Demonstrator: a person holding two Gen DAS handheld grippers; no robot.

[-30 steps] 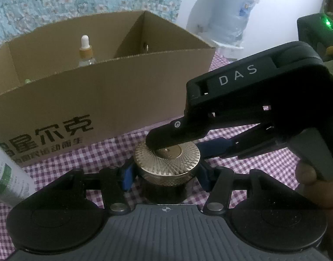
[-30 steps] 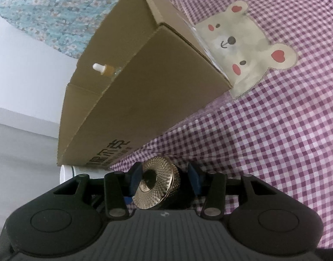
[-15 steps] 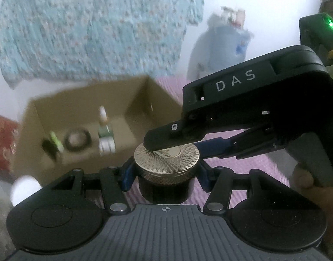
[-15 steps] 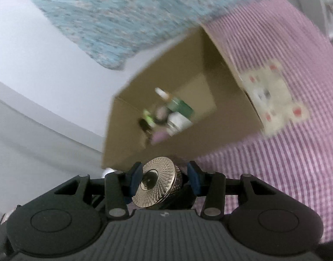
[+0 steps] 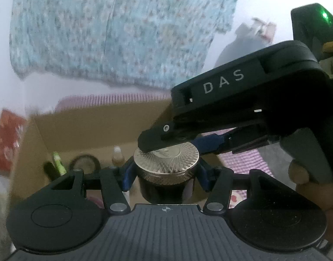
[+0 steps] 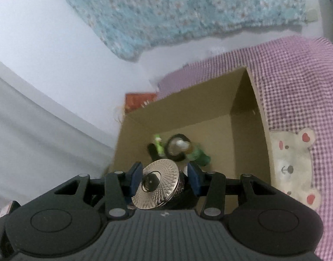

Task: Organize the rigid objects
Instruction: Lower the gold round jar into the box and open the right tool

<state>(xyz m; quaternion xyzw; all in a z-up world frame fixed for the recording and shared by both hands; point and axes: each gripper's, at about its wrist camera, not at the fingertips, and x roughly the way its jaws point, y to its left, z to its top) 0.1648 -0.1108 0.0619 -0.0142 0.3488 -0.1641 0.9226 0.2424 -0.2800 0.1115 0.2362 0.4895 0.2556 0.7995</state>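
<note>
gold-lidded jar (image 5: 166,163) clamped by both grippers above cardboard box (image 6: 249,117).

Purple-and-white gingham cloth (image 6: 297,91) spread over the bench, running far past the box and down the right side. Cream bear patch (image 6: 293,169) with red ears and dark nose on that cloth, just right of the box. Pale blue floral fabric (image 5: 122,32) hanging against the white wall (image 6: 46,43) at the far side. Red patterned packet (image 6: 140,101) at the far left, partly hidden. Blurred grey bundle (image 5: 242,43) far right.
</note>
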